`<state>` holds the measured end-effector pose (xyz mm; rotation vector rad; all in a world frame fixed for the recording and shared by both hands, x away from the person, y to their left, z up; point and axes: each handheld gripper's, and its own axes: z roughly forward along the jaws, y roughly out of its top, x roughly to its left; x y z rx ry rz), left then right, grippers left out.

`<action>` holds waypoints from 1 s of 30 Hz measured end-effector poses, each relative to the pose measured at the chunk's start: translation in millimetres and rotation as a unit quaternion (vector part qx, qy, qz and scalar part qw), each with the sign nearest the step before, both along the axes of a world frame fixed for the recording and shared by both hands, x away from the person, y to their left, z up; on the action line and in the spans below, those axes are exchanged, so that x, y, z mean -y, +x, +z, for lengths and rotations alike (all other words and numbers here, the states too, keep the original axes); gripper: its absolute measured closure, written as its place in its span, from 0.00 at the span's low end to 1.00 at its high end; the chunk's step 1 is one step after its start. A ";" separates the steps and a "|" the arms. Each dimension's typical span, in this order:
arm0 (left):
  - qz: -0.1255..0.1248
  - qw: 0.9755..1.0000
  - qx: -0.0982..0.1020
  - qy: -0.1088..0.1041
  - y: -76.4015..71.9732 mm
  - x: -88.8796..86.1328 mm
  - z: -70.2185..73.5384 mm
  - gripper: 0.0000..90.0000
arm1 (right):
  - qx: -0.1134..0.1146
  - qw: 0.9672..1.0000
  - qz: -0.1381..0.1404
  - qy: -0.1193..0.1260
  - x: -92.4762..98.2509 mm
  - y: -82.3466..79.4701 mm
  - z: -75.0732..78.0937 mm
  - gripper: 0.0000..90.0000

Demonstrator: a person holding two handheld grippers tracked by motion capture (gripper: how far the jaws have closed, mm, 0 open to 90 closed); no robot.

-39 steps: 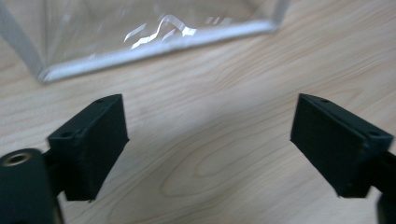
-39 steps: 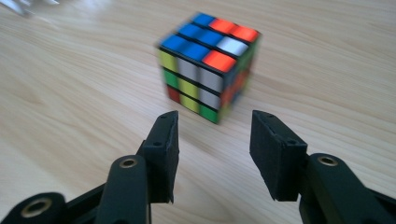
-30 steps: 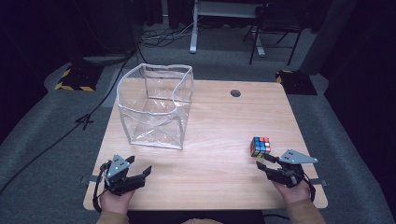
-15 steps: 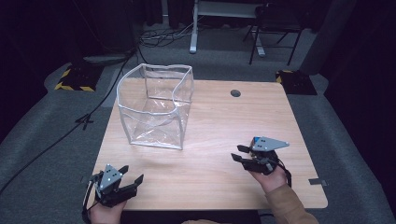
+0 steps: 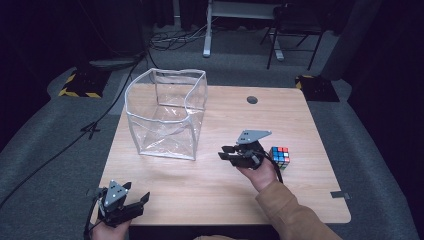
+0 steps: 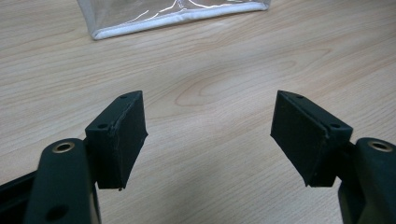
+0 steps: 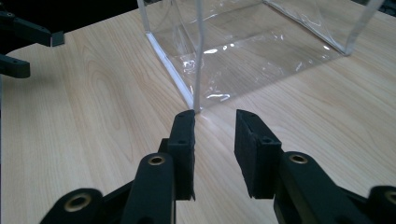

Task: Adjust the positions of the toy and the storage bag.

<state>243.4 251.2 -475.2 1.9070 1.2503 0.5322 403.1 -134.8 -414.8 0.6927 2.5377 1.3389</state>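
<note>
The left gripper (image 5: 142,198), black with two flat padded jaws, was spread wide and held nothing; it stayed at the near left corner of the pale wooden table (image 5: 310,200) with a visible grain. In the left gripper view its jaws stood far apart over bare wood. The right gripper (image 5: 223,152), with a grey three-cornered plate on top, was near the middle of the table. In the right gripper view its jaws had only a narrow gap between them, empty, pointing at the near corner of the clear soft plastic box with white edges (image 7: 243,51). The small multicoloured puzzle cube (image 5: 280,157) lay just beside the right hand (image 5: 260,172), not gripped.
</note>
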 end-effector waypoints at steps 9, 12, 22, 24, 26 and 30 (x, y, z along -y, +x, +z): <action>0.011 1.000 0.003 0.002 0.8 1.4 -0.9 0.26 | -0.022 0.999 0.009 0.026 -31.0 22.2 1.2 0.77; 0.011 1.000 0.004 0.004 1.2 1.7 -1.2 0.26 | -0.022 0.999 0.009 0.028 -40.9 29.6 2.0 0.78; 0.010 1.000 0.005 0.012 2.0 1.8 -2.0 0.27 | -0.019 1.000 0.011 0.007 -71.2 43.3 -5.4 0.82; 0.008 1.000 0.006 0.014 2.2 2.1 -2.3 0.27 | -0.023 1.000 0.008 0.005 -72.9 44.6 -6.0 0.83; 0.009 1.000 0.006 0.014 2.5 2.6 -2.7 0.27 | -0.020 1.000 0.014 -0.001 -77.0 49.2 -7.3 0.89; 0.010 1.000 0.005 0.011 2.9 2.0 -2.8 0.27 | -0.032 0.999 0.016 0.008 -77.7 51.4 -7.9 0.93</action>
